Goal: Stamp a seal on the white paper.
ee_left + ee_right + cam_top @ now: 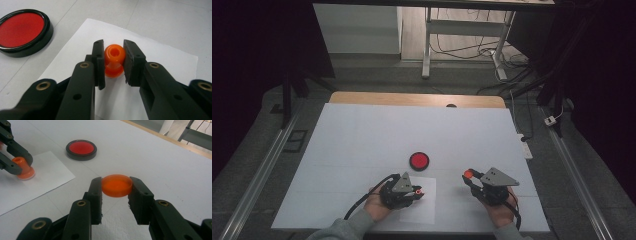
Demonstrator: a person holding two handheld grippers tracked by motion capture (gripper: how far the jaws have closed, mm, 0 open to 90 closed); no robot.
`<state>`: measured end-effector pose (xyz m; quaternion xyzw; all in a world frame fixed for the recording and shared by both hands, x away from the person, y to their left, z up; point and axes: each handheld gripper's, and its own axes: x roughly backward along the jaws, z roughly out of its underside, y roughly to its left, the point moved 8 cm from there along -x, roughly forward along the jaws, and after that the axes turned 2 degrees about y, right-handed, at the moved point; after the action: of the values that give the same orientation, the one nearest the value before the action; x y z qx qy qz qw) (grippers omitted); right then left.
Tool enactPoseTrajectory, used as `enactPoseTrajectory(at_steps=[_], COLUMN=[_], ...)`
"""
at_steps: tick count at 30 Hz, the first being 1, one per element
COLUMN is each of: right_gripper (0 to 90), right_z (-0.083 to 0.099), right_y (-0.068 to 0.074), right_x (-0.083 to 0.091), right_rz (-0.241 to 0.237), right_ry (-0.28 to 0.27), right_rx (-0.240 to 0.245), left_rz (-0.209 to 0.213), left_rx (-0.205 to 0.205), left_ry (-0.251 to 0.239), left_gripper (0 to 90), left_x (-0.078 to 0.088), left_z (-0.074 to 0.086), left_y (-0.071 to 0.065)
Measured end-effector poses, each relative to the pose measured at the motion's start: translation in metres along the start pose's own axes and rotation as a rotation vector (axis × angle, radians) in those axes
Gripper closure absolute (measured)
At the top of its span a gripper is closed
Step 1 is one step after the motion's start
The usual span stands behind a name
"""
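My left gripper (pixel 113 50) is shut on a small orange knob-shaped stamp (pixel 114 68), whose wide base seems to rest on a white sheet of paper (pixel 160 55). In the high view this gripper (pixel 418 192) is at the lower middle, over the paper (pixel 422 210). The right gripper view shows the stamp (pixel 23 171) standing upright in those jaws. My right gripper (pixel 116 180) is shut on a flat round orange cap (pixel 116 188), held a little above the table. It (pixel 468 175) is to the right of the paper.
A round red ink pad in a black case (pixel 418 160) lies open on the white table cover (pixel 362 135), just beyond the paper and between both hands. It is also close to the left gripper, as the pad (pixel 21 30) shows. Table legs and cables stand behind the table.
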<state>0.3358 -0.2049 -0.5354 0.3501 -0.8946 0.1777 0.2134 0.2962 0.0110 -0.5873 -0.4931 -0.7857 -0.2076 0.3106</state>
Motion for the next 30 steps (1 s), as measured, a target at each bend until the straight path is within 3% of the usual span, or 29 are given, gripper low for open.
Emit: enactPoseTrajectory(at_steps=[30], right_gripper=[63.9], right_z=[0.0002], right_y=[-0.0004], right_x=[0.0002], right_rz=[0.002], right_ry=[0.001], right_rx=[-0.001], left_rz=[-0.011], left_rx=[-0.009], left_ry=[-0.002], left_gripper=[72.8], left_x=[-0.0001], left_z=[0.0002], left_y=[-0.0006])
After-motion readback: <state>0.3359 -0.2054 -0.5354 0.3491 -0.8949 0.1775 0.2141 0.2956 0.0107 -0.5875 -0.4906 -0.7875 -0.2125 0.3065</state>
